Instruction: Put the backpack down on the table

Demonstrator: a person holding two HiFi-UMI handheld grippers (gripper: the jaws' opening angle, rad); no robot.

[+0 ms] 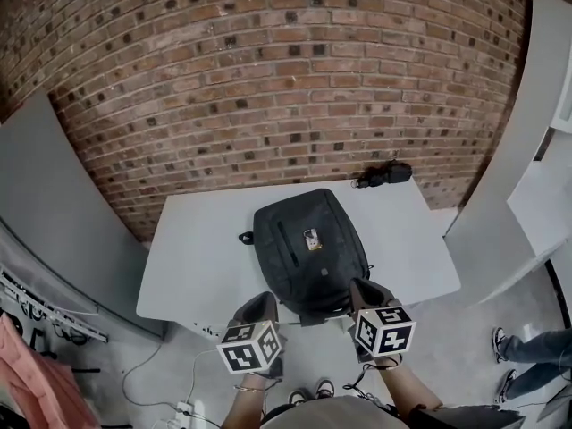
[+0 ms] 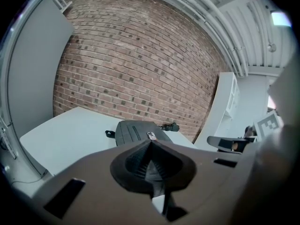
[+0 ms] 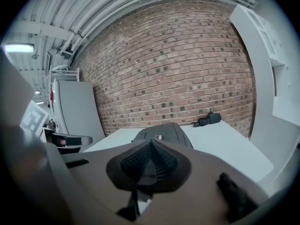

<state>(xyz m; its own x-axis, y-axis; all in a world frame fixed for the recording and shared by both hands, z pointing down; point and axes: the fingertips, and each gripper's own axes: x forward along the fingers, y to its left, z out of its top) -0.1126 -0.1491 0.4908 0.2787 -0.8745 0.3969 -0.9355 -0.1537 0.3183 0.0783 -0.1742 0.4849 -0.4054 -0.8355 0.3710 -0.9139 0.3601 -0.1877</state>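
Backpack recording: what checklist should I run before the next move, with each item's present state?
1. Backpack lies flat on table: ok.
2. Left hand-held gripper shut: ok.
3. Right hand-held gripper shut: ok.
4. A strap is caught in either gripper: cannot tell.
5. Black object at the far edge sits apart from the backpack: ok.

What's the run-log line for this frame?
backpack: flat on table | left tool: shut, at backpack's near edge | right tool: shut, same edge | grip on fabric: unclear | black item: far corner
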